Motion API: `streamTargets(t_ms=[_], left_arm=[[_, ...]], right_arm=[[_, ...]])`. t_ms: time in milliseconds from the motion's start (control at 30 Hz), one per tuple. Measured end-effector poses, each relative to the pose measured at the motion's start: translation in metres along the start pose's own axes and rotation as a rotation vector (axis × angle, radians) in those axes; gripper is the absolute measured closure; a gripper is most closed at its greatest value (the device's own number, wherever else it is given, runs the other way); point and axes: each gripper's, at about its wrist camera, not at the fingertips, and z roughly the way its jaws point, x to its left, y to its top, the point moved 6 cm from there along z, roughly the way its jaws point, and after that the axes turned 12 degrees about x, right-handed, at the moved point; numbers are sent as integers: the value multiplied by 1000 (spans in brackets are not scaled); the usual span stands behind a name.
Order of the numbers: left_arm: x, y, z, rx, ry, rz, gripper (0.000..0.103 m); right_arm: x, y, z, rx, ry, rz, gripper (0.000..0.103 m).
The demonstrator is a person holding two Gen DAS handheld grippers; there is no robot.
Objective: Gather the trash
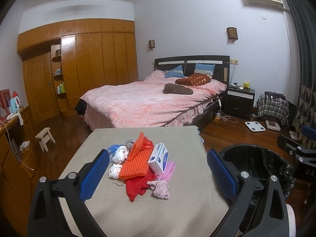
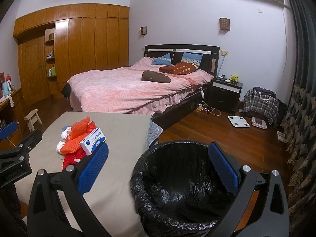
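Your left gripper [image 1: 158, 165] hangs with jaws spread wide and empty over the near edge of the cloth-covered table [image 1: 177, 213], lined up on the trash pile [image 1: 138, 162] at the table's middle: orange mesh, red cloth, white wads and a blue-and-white box [image 1: 159, 157]. Your right gripper [image 2: 158, 167], likewise wide open and holding nothing, frames the black-lined bin [image 2: 177, 197], which stands on the floor just right of the table, close enough for short drops. Nothing appears collected yet.
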Motion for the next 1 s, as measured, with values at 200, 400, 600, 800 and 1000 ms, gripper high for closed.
streamTargets(t_ms=[200,400,600,800,1000], left_arm=[[2,-2,1,3,0,-2,6],[7,-4,4,6,1,-8,6],[11,-8,12,16,7,-21,6],[28,-14,22,23,22,-31,6],[77,-25,54,75,86,-68,6]], right_arm=[[2,-1,1,-1,0,-1,5],[5,0,2,0,2,-4,5],[20,-1,10,7,17,-16,5],[40,1,22,7,50,-29,5],[79,-1,52,20,134,-54,5]])
